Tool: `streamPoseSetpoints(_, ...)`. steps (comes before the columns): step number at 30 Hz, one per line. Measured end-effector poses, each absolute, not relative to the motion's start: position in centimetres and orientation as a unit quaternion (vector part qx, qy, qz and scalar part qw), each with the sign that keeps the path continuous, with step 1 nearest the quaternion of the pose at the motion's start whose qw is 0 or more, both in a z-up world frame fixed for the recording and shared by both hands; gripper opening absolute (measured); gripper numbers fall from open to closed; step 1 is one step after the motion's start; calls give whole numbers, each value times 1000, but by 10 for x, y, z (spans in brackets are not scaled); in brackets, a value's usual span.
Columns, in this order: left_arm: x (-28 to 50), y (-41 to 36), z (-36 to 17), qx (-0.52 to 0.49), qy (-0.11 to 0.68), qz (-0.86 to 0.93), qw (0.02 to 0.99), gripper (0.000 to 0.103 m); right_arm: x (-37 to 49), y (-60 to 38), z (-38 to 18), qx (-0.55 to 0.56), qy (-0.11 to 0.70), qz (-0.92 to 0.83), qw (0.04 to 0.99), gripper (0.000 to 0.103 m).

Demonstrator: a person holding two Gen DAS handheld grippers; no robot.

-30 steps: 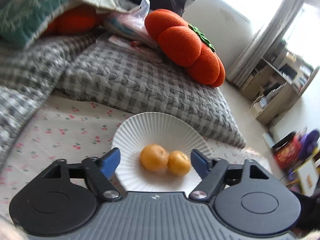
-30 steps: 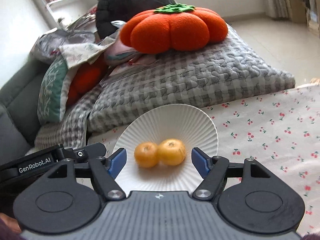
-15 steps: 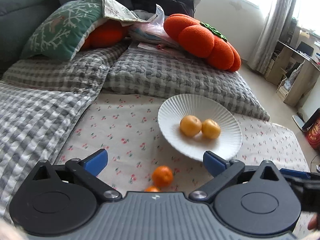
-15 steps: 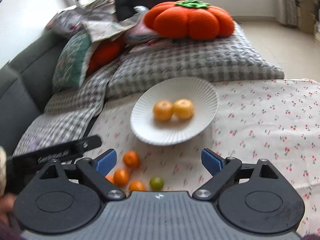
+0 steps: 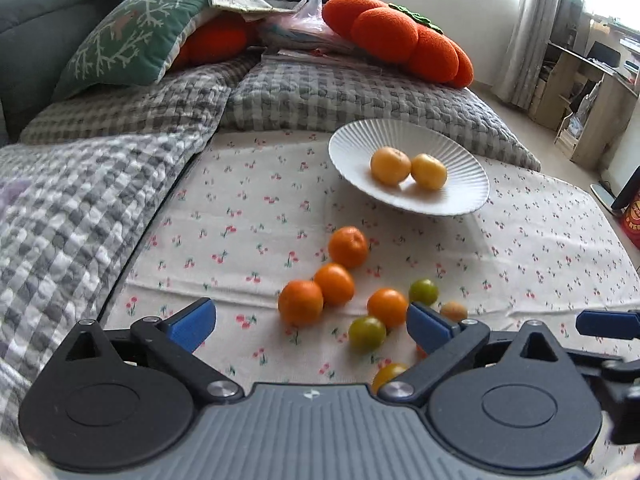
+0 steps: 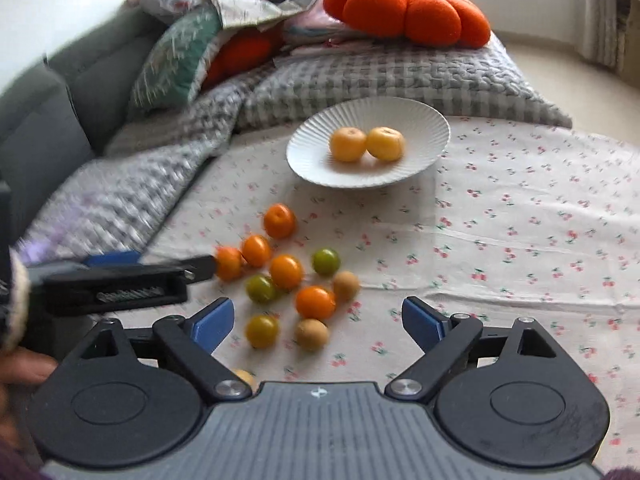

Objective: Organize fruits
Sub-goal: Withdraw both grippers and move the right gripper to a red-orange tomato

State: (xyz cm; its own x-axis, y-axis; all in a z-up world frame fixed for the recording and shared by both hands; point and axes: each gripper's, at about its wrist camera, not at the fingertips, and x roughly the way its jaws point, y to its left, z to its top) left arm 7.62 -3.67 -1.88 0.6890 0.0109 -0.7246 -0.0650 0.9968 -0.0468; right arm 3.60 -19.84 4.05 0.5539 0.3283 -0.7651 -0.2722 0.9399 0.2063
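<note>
A white ribbed plate (image 5: 352, 148) (image 6: 416, 120) on the cherry-print cloth holds two yellow-orange fruits (image 5: 390, 166) (image 6: 348, 144). Nearer me, several loose fruits lie on the cloth: orange ones (image 5: 347, 246) (image 6: 279, 221), green ones (image 5: 366, 333) (image 6: 325, 261) and brownish ones (image 6: 311, 334). My left gripper (image 5: 310, 322) is open and empty above the near side of the loose fruits. My right gripper (image 6: 318, 322) is open and empty over the loose fruits. The left gripper also shows at the left of the right wrist view (image 6: 120, 280).
Grey checked quilts (image 5: 360, 92) (image 6: 380, 76) border the cloth at the back and left. An orange pumpkin cushion (image 5: 400, 40) (image 6: 408, 12) and a green pillow (image 5: 136, 40) lie behind. Shelves (image 5: 580, 92) stand at the far right.
Both grippers have pulled back from the plate, which now lies farther off. The loose fruits on the cloth have come into view. Both grippers stay open.
</note>
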Motion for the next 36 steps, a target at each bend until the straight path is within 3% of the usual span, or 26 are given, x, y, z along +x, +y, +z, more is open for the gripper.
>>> streamPoseSetpoints(20, 73, -16, -42, -52, 424, 18, 904, 98, 33, -197, 23, -34, 414, 126, 901, 89)
streamPoseSetpoints(31, 92, 3, -45, -60, 423, 35, 904, 94, 38, -182, 13, -50, 402, 169, 899, 69)
streamPoseSetpoints(36, 99, -7, -50, -37, 423, 21, 905, 82, 41, -172, 4, -64, 407, 181, 893, 61)
